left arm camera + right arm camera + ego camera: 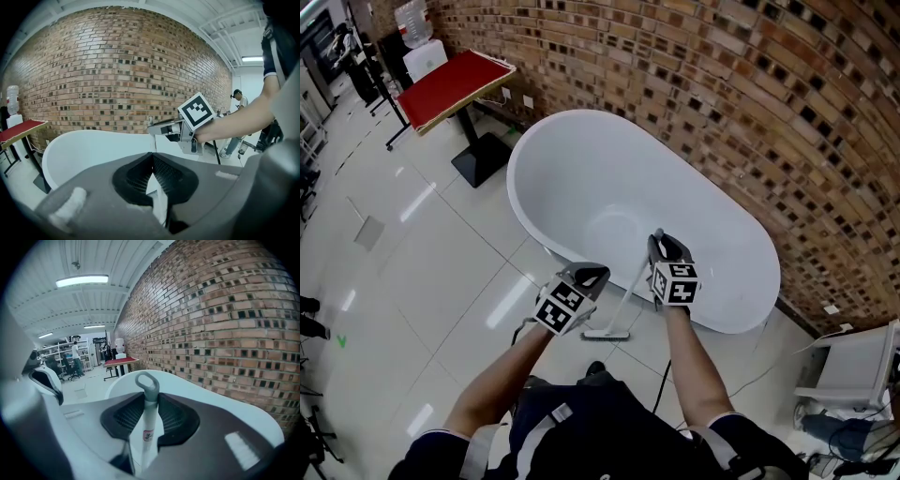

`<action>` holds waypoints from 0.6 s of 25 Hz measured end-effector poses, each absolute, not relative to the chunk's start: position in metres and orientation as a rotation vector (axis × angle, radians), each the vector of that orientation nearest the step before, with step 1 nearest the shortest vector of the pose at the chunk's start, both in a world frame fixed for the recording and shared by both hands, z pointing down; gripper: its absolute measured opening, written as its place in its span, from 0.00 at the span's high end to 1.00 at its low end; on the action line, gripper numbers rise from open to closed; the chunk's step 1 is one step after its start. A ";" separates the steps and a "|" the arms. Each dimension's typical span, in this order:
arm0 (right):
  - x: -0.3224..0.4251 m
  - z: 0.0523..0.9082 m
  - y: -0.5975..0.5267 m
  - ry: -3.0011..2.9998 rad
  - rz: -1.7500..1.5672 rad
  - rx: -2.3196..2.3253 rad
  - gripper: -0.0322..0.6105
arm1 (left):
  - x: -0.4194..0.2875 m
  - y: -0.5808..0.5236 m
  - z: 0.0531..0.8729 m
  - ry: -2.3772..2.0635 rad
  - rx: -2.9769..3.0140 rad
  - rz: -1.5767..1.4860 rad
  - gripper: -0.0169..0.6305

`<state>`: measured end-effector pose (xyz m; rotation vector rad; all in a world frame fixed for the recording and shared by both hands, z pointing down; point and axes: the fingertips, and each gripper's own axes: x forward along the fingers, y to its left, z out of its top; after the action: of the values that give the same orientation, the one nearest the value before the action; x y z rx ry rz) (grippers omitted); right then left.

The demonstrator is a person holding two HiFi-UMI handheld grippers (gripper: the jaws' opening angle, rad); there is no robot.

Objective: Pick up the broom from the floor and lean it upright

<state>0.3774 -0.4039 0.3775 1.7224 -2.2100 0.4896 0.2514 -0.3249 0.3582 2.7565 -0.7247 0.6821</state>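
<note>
Broom (629, 291) held upright beside bathtub (609, 173)
Likely light, stiff handle: right hand-held gripper (664, 248) clamps its top; left hand-held gripper (151, 157) seemingly closed, empty.

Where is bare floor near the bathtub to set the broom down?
Bare floor tiles lie left of the bathtub, below the red table. It is crowded under the right gripper: broom, black cable, white cart.
</note>
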 end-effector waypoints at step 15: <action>0.337 0.326 -0.352 -2.256 0.424 1.823 0.71 | 0.238 -0.320 0.319 -0.552 2.811 0.536 0.97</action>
<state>0.3365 -0.3520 0.3263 1.8230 -2.2565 0.4236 0.2379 -0.3203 0.3187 2.8111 -0.5516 0.5356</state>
